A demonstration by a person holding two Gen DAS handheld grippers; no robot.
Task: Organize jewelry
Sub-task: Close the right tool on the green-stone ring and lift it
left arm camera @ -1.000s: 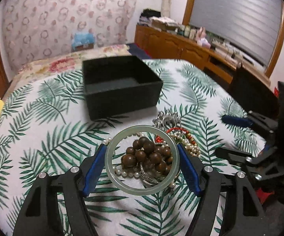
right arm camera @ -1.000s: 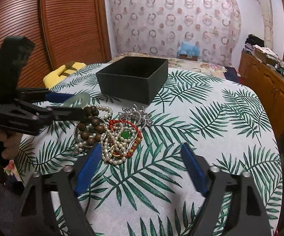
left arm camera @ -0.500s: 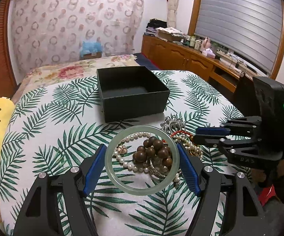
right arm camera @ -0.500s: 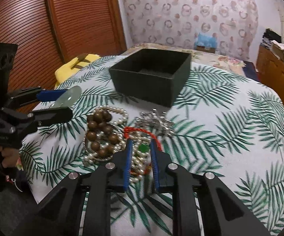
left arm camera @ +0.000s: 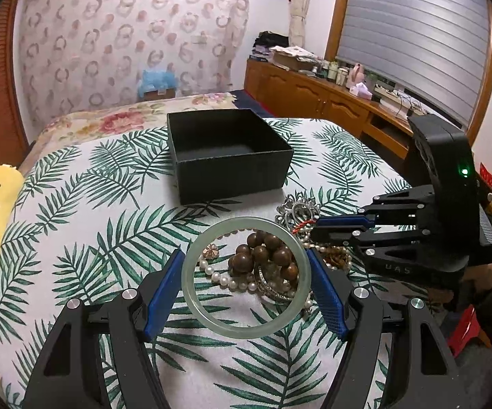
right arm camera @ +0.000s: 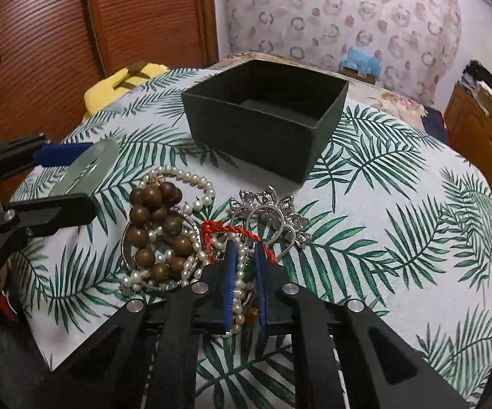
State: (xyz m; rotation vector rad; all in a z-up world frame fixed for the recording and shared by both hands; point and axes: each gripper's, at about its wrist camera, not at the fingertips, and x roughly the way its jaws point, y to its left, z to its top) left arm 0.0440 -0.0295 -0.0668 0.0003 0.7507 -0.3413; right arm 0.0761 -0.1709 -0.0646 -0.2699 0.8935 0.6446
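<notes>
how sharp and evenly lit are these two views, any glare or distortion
Left wrist view: strong fisheye bend with dark corners, bangle and box sharp, a green light glaring on the right gripper. Right wrist view: same bend, soft even light, beads sharp, far wall slightly soft.

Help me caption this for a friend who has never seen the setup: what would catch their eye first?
Probably the pale green bangle clamped between the left gripper, held over a tangle of jewelry on the palm-leaf cloth. Next, the right gripper, whose jaws have just been closing, pinching pearls and a green bead in that tangle. Behind the heap sits an open black box, seemingly empty.
</notes>
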